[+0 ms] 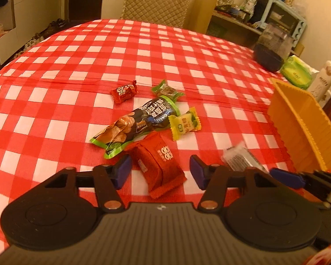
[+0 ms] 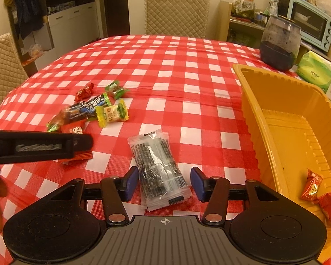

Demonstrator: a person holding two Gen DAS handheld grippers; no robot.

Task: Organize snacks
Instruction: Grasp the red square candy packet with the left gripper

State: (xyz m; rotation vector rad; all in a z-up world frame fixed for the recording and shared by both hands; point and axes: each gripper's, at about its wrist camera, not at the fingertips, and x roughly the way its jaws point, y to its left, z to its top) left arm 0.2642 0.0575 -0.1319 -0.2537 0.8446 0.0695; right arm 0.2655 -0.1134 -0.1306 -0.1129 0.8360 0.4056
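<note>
The left gripper [image 1: 160, 172] stood part open, astride a red packet [image 1: 158, 165] on the checked cloth [image 1: 77, 66]; its pads were just clear of the wrapper. The right gripper [image 2: 164, 182] was likewise part open over a clear packet [image 2: 157, 167] of dark snack, neither pad pressing it. Beyond the red packet lay a heap of snacks: a long nut bag [image 1: 134, 123], a yellow sweet [image 1: 184, 123], a green sweet [image 1: 166, 90] and a red sweet [image 1: 124, 91], all mid-table. A yellow tray [image 2: 275, 119] sat at the right edge, with two red sweets [image 2: 322, 196] in its near corner. A dark jar [image 2: 279, 44] stood at the far right corner.
</note>
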